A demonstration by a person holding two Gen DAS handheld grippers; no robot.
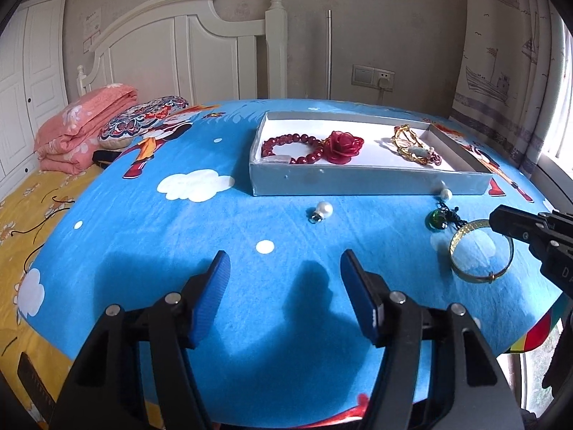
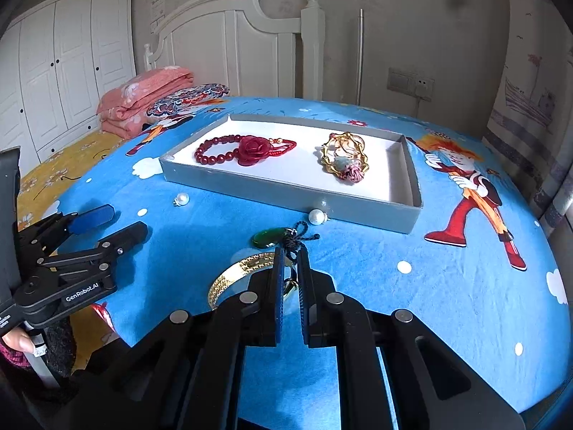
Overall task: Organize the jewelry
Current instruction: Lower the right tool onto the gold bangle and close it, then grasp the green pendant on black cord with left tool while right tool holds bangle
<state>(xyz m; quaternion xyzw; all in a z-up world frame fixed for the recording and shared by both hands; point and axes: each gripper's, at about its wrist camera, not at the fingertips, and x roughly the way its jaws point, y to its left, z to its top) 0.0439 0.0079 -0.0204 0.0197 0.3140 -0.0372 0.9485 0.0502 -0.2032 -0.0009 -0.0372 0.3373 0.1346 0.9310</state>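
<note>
While right gripper (image 2: 290, 261) clenches gold bangle (image 2: 236, 272) on blue sheet (image 2: 394, 304), near of grey tray (image 2: 286, 190), left gripper (image 1: 284, 268) hovers released, left of bangle.

White lettering "GenRobot.AI" runs along the black body of the left claw (image 2: 107, 224); other small print is too blurred to read

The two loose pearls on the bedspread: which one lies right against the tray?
The right-hand pearl, touching the tray wall near the green pendant; the other pearl lies apart.
</note>
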